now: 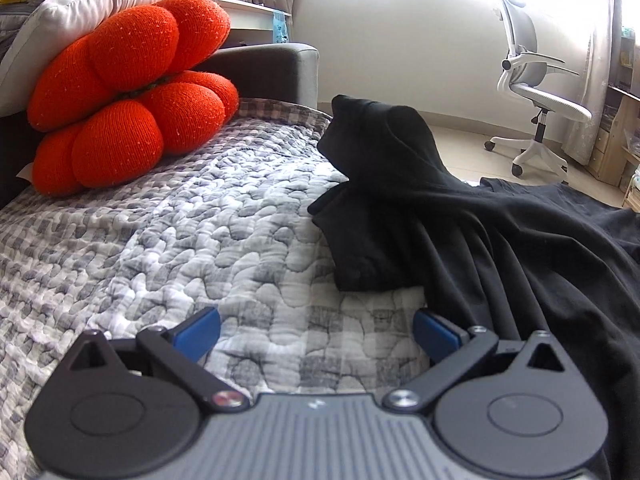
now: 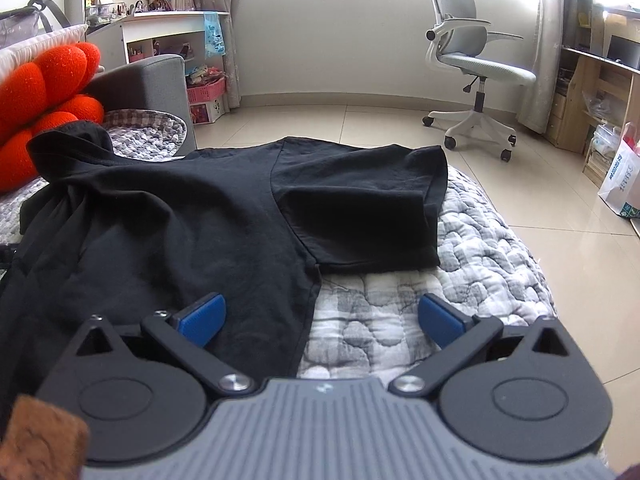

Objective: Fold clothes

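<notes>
black t-shirt (image 2: 192, 216) spread on the grey checked quilt (image 1: 168, 216) of the bed, one sleeve bunched up near the red flower cushion (image 1: 124, 96). left tongs (image 1: 316, 334) and right tongs (image 2: 322, 320) spread wide, pinching nothing.

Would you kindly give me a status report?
Both grippers open, empty. Black cotton T-shirt spread on quilt, one sleeve bunched. Nothing in the way.

Red cushion (image 1: 128, 96) on checked quilt (image 1: 160, 232); office chair (image 2: 476, 64) beyond.
</notes>
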A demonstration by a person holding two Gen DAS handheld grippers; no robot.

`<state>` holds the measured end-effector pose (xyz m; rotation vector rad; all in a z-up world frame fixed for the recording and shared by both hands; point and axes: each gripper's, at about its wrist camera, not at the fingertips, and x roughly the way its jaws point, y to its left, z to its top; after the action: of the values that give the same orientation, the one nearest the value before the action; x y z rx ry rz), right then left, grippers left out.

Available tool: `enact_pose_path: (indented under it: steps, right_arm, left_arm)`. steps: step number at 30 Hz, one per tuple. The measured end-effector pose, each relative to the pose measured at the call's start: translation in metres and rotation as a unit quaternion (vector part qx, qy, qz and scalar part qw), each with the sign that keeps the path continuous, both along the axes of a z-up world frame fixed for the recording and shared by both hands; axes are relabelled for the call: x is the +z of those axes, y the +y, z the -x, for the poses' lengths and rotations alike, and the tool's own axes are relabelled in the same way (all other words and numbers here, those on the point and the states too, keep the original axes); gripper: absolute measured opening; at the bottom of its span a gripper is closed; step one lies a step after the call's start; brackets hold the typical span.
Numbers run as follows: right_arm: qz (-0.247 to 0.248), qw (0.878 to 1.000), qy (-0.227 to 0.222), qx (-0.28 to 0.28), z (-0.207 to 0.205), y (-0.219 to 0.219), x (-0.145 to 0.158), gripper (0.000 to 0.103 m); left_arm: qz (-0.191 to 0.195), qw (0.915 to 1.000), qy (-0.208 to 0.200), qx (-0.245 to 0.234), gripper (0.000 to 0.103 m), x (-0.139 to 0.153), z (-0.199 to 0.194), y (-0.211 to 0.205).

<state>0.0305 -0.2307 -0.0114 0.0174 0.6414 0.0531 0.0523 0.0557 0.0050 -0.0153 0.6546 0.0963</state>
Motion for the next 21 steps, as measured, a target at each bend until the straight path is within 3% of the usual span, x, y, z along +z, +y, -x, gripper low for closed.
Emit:
enact_pose_path:
  steps: [21]
  right_arm:
    - [0.001,1.000,-0.001,0.000,-0.0008,0.0013,-0.0001,0.103]
  left_arm:
    - [0.001,1.0000,0.000,0.000,0.103,-0.0005,-0.0013,0.0015]
